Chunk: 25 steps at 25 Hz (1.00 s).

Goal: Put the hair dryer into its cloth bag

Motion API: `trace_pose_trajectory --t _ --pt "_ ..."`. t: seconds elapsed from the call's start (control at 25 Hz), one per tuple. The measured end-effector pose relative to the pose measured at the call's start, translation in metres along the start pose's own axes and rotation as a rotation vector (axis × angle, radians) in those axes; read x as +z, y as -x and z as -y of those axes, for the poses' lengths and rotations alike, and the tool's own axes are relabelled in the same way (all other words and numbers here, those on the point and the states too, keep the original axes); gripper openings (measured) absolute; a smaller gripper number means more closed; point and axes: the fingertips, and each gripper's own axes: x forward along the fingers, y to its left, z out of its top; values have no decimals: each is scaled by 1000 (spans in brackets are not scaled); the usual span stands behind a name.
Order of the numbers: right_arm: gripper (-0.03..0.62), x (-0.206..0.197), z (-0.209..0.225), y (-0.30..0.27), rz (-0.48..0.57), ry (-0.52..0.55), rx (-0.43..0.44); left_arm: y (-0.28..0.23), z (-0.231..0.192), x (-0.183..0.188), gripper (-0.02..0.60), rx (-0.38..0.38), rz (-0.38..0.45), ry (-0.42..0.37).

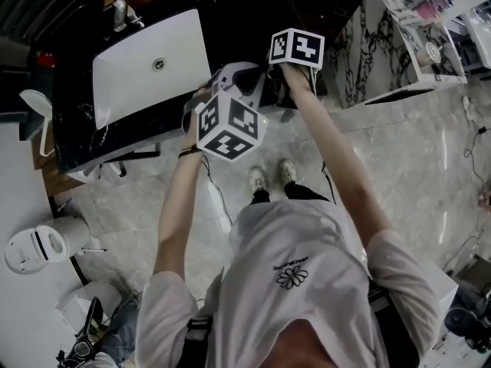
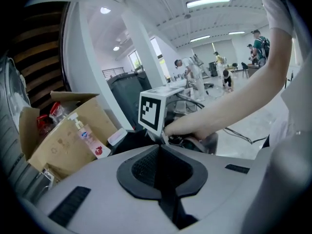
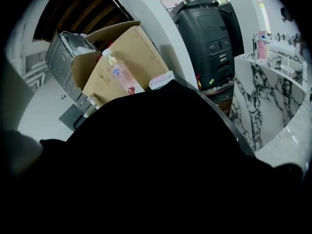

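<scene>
My left gripper is over the front edge of the black counter, its marker cube toward me. In the left gripper view its grey jaws are shut, with a dark strip of cloth in the seam between them. The black cloth bag hangs just beyond, under my right gripper. Black cloth fills most of the right gripper view and hides that gripper's jaws. A hand holds the right gripper's cube straight ahead of the left jaws. No view shows the hair dryer clearly.
A white sink is set in the black counter at the left. An open cardboard box with a pump bottle stands behind. A marble-patterned cabinet is at the right, and a black bin beyond.
</scene>
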Motion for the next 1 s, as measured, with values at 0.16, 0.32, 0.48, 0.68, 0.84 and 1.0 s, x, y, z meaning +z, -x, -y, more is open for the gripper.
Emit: trace_pose_trajectory --t 0.16,0.32,0.48,0.68,0.84,1.0 --pt "238 11 3 -11 41 8 -51 6 -5 0 23 -12 21 40" --pt "238 19 4 -17 46 -14 -96 3 -13 -3 23 5 16 47" --pt "252 25 -2 -14 91 5 -78 0 -14 -6 23 6 12 53" --pt "255 32 -6 16 167 71 -22 0 -12 -6 23 15 22 50" --pt "273 26 6 51 274 203 -76 5 -5 -5 23 20 42 34" --pt "273 9 18 80 302 353 -128 6 7 -6 23 13 38 -10"
